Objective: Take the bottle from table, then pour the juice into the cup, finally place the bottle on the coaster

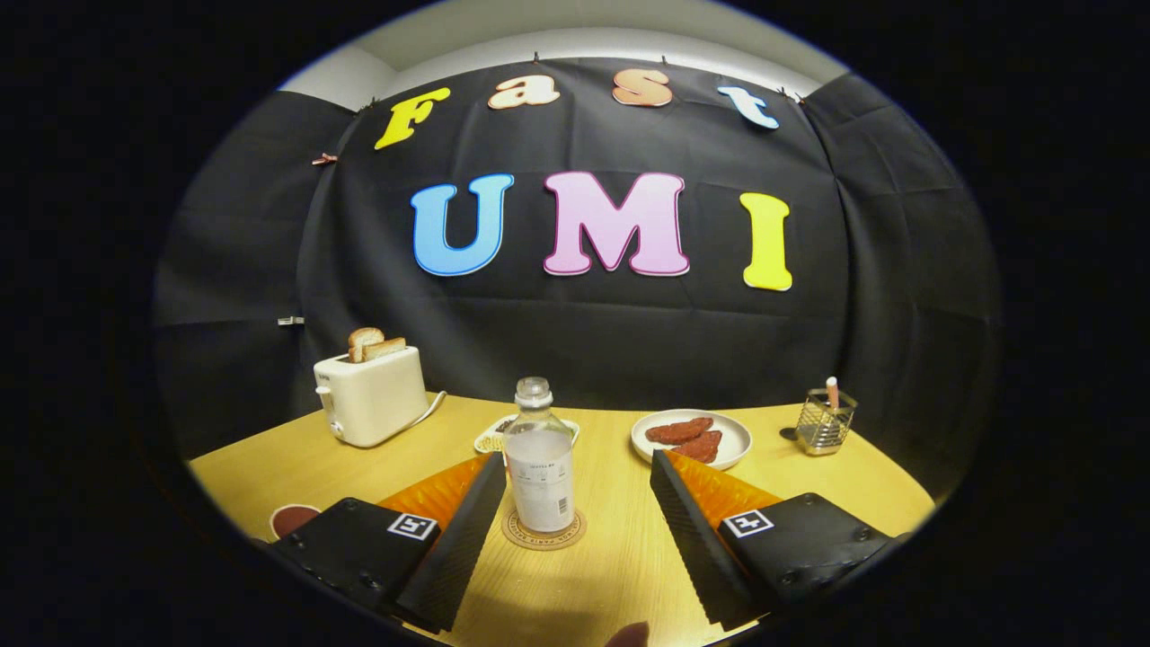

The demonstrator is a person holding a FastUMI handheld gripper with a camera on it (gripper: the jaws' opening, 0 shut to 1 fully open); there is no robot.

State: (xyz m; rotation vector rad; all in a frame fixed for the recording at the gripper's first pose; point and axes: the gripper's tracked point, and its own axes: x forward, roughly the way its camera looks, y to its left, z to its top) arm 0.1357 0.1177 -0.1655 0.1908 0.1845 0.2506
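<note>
The bottle [539, 463] is seen upright on the coaster [544, 530], in the lower centre of the frame. The gripper [575, 472] is held wide open; the bottle stands between its fingers, just beside the left finger [463, 530] and apart from the right one. Bare tabletop [620, 557] is left around the coaster. A plate [692, 438] and a toaster [370, 395] are placed beyond, near the far edge.

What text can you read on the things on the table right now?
Bottle label: print too small to read.
Coaster rim: lettering too blurred to read.
Tongs, open either side of the bottle: square coded markers, no words.
</note>
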